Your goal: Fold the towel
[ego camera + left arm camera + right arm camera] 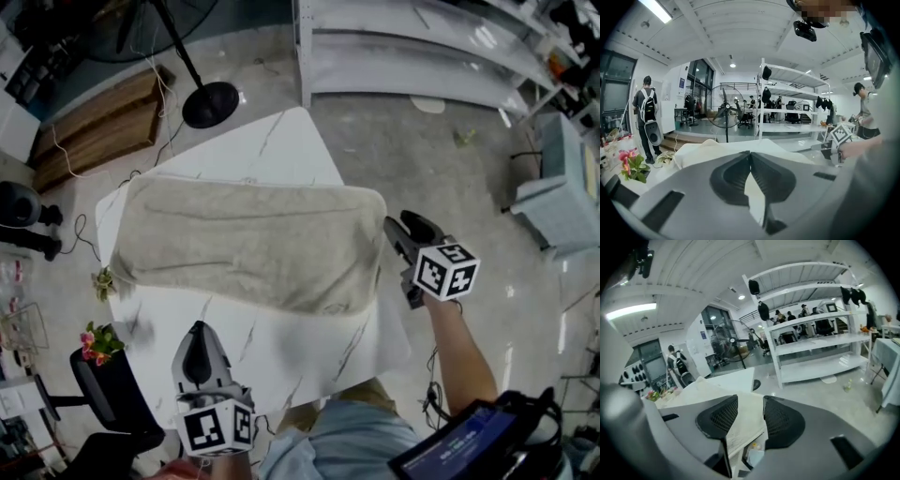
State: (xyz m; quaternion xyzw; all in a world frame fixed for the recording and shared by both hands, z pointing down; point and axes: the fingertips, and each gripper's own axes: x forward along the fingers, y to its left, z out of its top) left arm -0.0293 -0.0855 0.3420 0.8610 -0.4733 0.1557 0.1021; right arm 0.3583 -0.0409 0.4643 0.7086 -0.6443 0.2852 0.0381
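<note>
A beige towel (248, 244) lies spread flat across the far part of the white marble table (281, 352), doubled into a wide rectangle. My left gripper (198, 339) hovers over the bare near part of the table, short of the towel's near edge; in the left gripper view its jaws (750, 153) meet at the tips with nothing between them, and the towel (708, 149) lies beyond. My right gripper (401, 236) is just off the towel's right edge, raised, jaws apart. In the right gripper view the towel's (745, 420) edge shows through the gap, untouched by the pads.
A fan's black base (210, 103) and wooden boards (94, 127) are on the floor beyond the table. White shelving (412, 47) stands at the back, a grey cabinet (558, 187) at the right. Flowers (98, 342) and a black chair (112, 394) sit by the left edge.
</note>
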